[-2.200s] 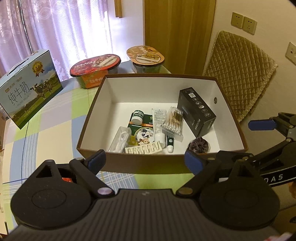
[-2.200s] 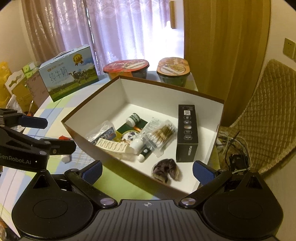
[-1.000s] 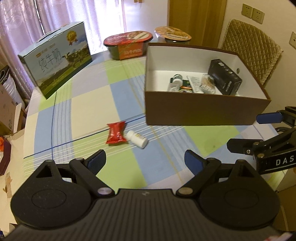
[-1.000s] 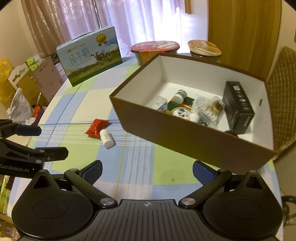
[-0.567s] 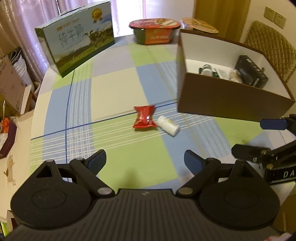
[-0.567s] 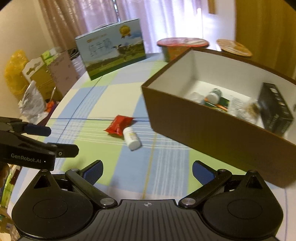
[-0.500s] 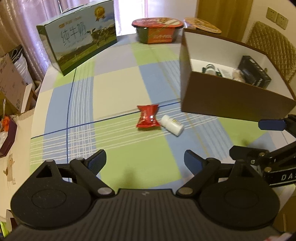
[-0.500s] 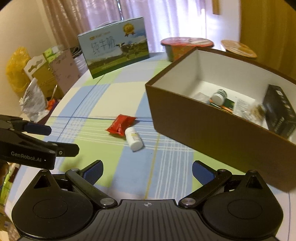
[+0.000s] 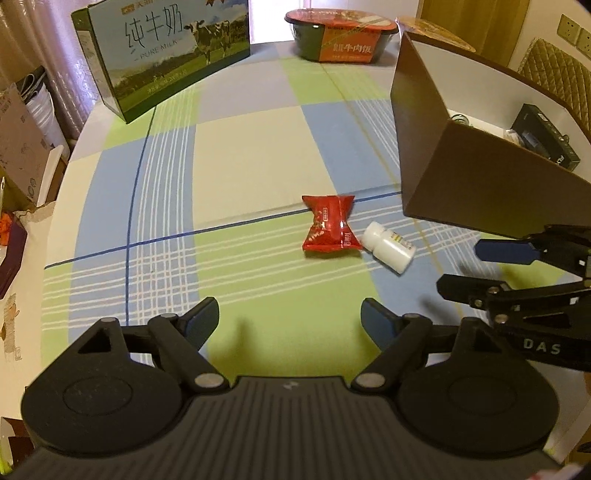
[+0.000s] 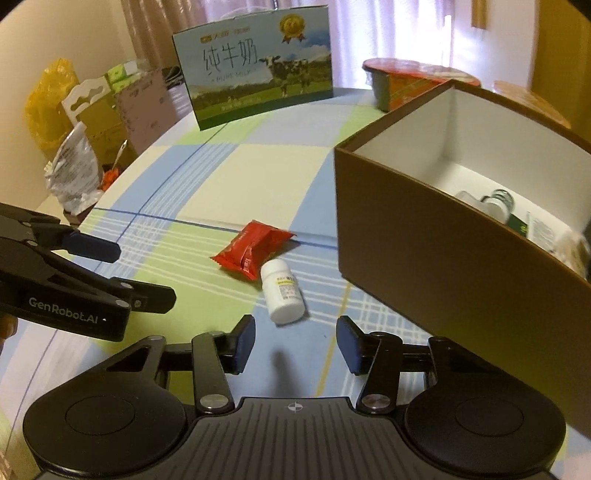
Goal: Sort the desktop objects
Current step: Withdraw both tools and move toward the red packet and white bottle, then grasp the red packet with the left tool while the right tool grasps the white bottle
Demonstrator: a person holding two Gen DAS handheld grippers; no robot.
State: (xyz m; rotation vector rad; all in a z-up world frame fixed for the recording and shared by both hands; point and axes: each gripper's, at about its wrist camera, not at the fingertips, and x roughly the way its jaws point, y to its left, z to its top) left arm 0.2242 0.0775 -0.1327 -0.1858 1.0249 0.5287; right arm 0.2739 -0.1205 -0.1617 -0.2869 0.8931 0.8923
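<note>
A red snack packet (image 9: 330,229) (image 10: 254,248) and a small white pill bottle (image 9: 388,248) (image 10: 282,291) lie side by side on the checked tablecloth, left of a brown box (image 9: 469,184) (image 10: 443,254). My left gripper (image 9: 288,321) hovers short of the packet, its jaws closing with nothing between them. My right gripper (image 10: 295,341) hangs just short of the bottle's base, its jaws also closing on empty air. Each gripper shows at the edge of the other's view, the right gripper (image 9: 476,267) and the left gripper (image 10: 144,273).
The brown box holds several small items, among them a black carton (image 9: 546,142). A milk carton box (image 9: 162,55) (image 10: 258,62) and two lidded food bowls (image 9: 341,35) stand at the table's far side. Cardboard and bags (image 10: 74,122) crowd the floor beyond the left edge.
Both grippers came down and closer to the packet and bottle, away from the box. The right jaws narrowed a lot, the left a little.
</note>
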